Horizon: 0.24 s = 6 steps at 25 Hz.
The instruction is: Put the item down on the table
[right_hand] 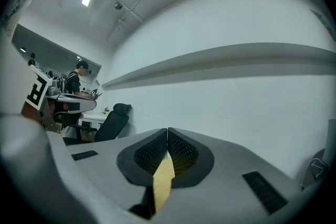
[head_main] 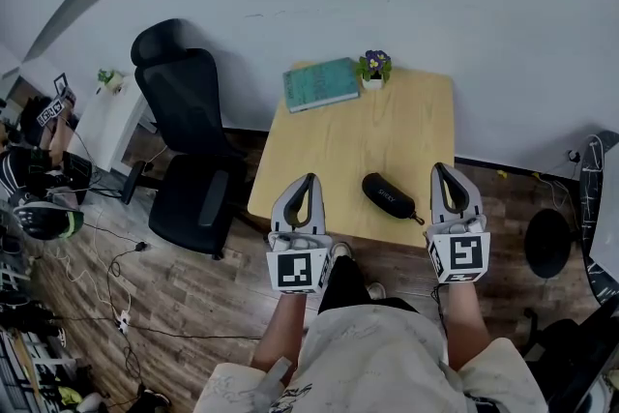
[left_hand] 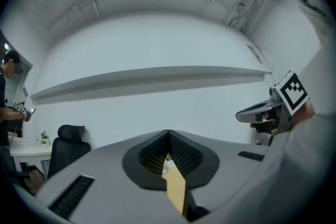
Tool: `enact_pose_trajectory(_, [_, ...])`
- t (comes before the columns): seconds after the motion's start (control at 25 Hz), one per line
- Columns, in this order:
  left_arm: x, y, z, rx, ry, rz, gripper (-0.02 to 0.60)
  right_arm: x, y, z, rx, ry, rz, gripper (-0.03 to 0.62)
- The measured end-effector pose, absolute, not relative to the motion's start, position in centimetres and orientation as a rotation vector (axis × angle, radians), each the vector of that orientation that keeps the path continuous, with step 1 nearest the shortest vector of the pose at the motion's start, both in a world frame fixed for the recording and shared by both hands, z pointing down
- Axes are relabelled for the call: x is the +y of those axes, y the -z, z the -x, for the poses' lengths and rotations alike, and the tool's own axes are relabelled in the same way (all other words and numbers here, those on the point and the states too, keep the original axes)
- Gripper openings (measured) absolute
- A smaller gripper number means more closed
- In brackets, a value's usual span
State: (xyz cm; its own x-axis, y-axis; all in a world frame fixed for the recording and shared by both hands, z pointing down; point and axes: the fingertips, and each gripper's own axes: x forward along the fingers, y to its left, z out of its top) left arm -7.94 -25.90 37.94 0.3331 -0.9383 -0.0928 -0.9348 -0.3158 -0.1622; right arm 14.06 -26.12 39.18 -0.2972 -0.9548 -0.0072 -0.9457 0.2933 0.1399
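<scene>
Both claws are held side by side at the near edge of the desk, tips pointing away from me. Left claw: jaws closed tip to tip in the left gripper view, with nothing between the pads; only a sliver of the light wooden desk top shows through the gap lower down. Right claw: the same, jaws pressed together at the tip and gripping nothing, with the desk surface again visible behind them. The task item, a black glasses case, lies flat on the desk between the two claws, nearer the right one and just to its left; neither claw touches it. It lies at a slant, its far end turned toward the left claw. Ahead of the left claw, at the far edge of the desk, lies a teal book. Just right of the book stands a small potted plant with purple flowers, set against the white wall. To the left of the left claw, off the desk, a black office chair stands on the wooden floor. I cannot tell from these views whether either claw rests on the desk or hangs just above it.
</scene>
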Motion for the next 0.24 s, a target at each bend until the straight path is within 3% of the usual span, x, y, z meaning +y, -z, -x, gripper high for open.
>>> enact_pose_trajectory(0.24, [-25.82, -38.5, 8.27, 1.717, 0.039, 2.415, 0.006, -25.97, -39.64, -13.66, -2.454, 0.171, -1.81, 0.017])
